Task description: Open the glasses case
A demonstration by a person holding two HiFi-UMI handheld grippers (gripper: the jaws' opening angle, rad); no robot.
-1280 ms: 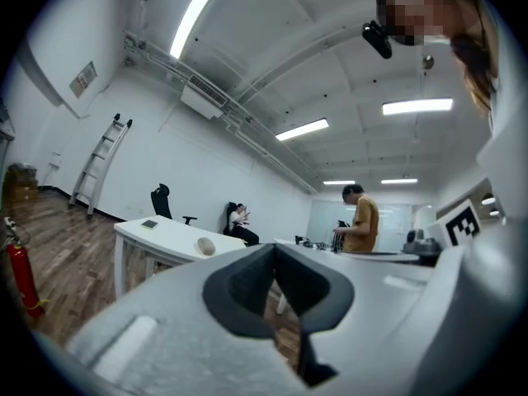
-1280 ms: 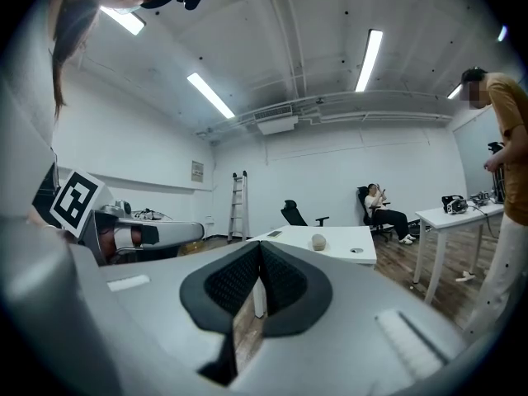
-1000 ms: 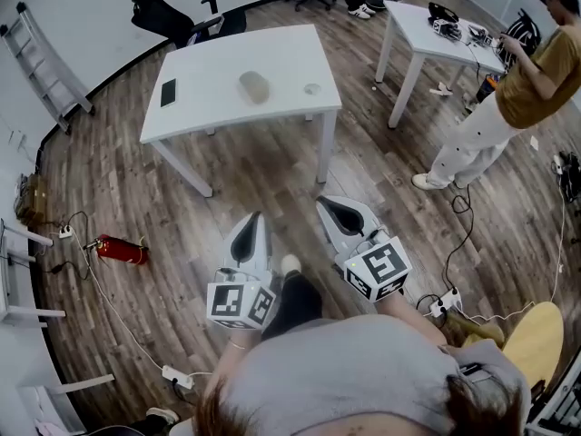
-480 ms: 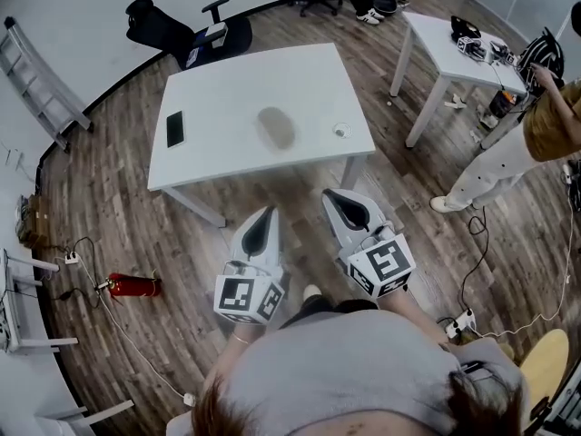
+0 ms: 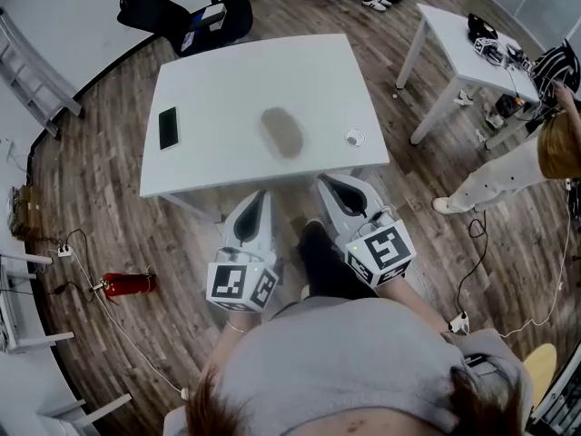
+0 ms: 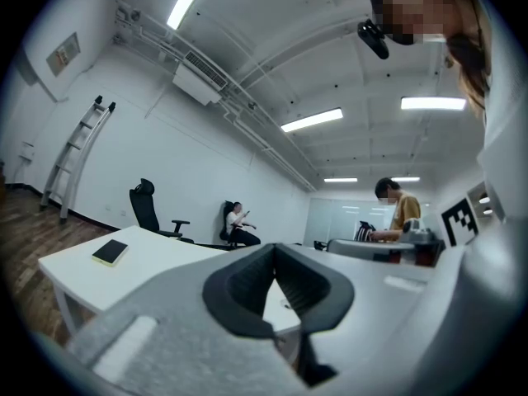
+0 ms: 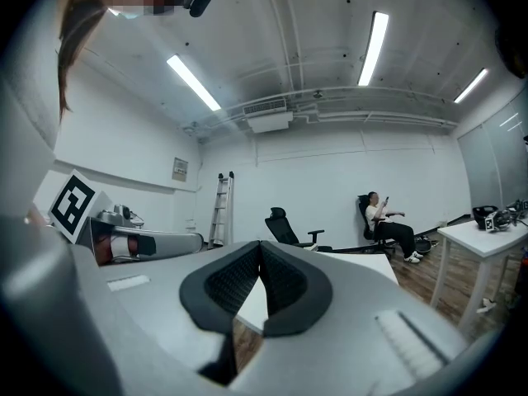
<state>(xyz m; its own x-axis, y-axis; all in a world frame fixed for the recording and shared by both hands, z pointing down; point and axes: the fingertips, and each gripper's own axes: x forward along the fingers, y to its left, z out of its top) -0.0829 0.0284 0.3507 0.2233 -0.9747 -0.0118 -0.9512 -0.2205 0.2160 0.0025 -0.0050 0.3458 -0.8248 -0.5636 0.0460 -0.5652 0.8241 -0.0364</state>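
A grey oval glasses case (image 5: 281, 132) lies closed near the middle of the white table (image 5: 227, 80). My left gripper (image 5: 256, 200) and right gripper (image 5: 332, 187) hang side by side at the table's near edge, both shut and empty, short of the case. In the left gripper view the black pads (image 6: 247, 285) meet at the tip, with the table (image 6: 82, 271) ahead. The right gripper view shows its pads (image 7: 280, 283) closed too, over the table's corner (image 7: 363, 262). The case is hidden in both gripper views.
A black phone (image 5: 169, 127) lies at the table's left and a small round object (image 5: 354, 138) at its right. A second table (image 5: 463, 48), a standing person (image 5: 526, 166), an office chair (image 5: 182, 16), a red extinguisher (image 5: 127, 284) and floor cables surround me.
I have walked toward the white table: it has come closer in the head view, and both grippers, shut throughout, have reached its near edge.
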